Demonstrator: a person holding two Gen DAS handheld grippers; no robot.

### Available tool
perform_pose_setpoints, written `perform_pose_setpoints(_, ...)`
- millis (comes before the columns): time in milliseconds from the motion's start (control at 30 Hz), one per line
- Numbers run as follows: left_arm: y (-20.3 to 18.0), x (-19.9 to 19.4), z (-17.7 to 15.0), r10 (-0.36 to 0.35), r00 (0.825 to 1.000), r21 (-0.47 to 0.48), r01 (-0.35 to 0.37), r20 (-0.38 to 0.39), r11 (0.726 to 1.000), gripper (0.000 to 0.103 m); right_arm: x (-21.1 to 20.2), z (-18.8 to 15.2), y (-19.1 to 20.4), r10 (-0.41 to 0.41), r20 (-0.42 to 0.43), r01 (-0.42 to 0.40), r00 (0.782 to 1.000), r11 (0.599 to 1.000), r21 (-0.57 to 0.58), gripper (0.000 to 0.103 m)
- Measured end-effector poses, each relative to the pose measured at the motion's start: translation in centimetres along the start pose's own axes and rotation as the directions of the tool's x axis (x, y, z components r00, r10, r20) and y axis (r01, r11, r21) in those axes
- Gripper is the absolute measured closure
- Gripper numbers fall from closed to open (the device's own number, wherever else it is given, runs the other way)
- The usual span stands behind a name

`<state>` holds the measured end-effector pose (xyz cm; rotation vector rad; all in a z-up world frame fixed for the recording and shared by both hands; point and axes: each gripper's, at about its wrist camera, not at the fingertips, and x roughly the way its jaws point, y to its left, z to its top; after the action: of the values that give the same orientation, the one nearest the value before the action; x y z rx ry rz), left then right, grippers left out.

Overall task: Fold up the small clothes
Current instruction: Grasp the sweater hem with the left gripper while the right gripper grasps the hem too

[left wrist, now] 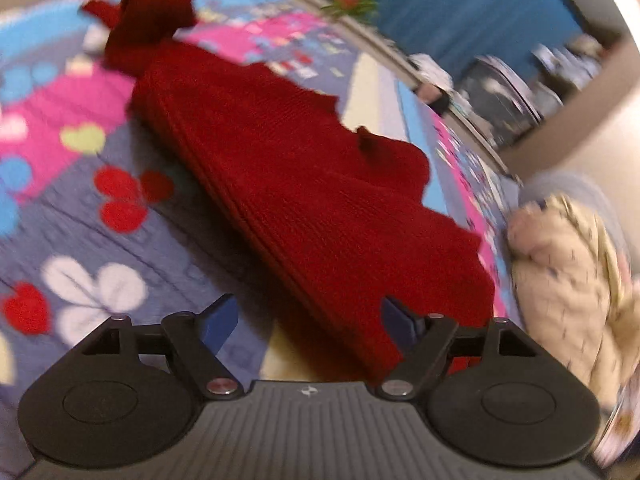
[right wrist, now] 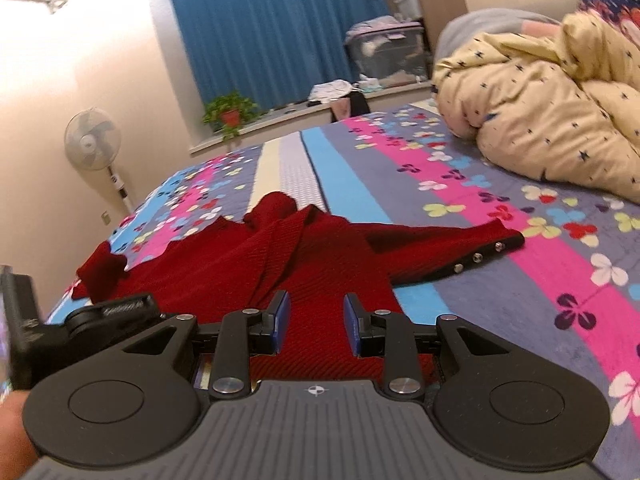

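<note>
A small dark red knitted garment [left wrist: 304, 184] lies spread on the flowered bedspread [left wrist: 80, 208]. In the left wrist view my left gripper [left wrist: 308, 318] is open and empty, just short of the garment's near hem. In the right wrist view the same garment [right wrist: 224, 264] lies flat with one sleeve [right wrist: 448, 252] stretched to the right, three snaps on its cuff. My right gripper [right wrist: 316, 322] is open over the garment's near edge, nothing between its blue pads [right wrist: 282, 320].
A cream quilt with small dark stars [right wrist: 552, 108] is heaped at the bed's right side and shows in the left wrist view [left wrist: 568, 280] too. A standing fan [right wrist: 94, 144], a potted plant [right wrist: 230, 114] and a blue curtain [right wrist: 272, 28] lie beyond the bed.
</note>
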<state>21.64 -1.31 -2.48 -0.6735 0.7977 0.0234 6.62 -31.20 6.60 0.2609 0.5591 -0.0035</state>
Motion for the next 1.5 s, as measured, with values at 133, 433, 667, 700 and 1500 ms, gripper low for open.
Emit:
perform_pose_setpoints(133, 0.0, 1.7, 1.5, -0.041, 0.999, -0.062, 0.04, -0.025, 0.997, 0.057, 0.7, 0.2, -1.4, -0.016, -0.008, 0.017, 1.0, 0.999, 0.047, 0.072)
perform_pose_setpoints(433, 2.8, -8.4, 2.9, -0.102, 0.994, 0.154, 0.096, 0.032, 0.983, 0.094, 0.3, 0.3, -3.0, -0.051, 0.019, 0.049, 0.999, 0.994, 0.1, 0.072)
perform_pose_setpoints(667, 13.5, -21.6, 2.6, -0.016, 1.0, 0.27, 0.009, 0.023, 0.963, 0.095, -3.1, 1.0, -4.7, -0.069, 0.135, 0.048, 0.988, 0.987, 0.156, 0.079)
perform_pose_setpoints(700, 15.6, -23.0, 2.9, 0.005, 1.0, 0.279, -0.011, 0.024, 0.96, 0.095, -3.7, 1.2, -5.1, -0.069, 0.156, 0.043, 0.985, 0.986, 0.16, 0.08)
perform_pose_setpoints(1500, 22.9, -15.0, 3.7, 0.15, 0.974, 0.229, -0.108, -0.173, 0.967, 0.078, 10.6, -3.2, -3.0, 0.03, -0.49, -0.167, 0.871, 0.956, -0.24, 0.082)
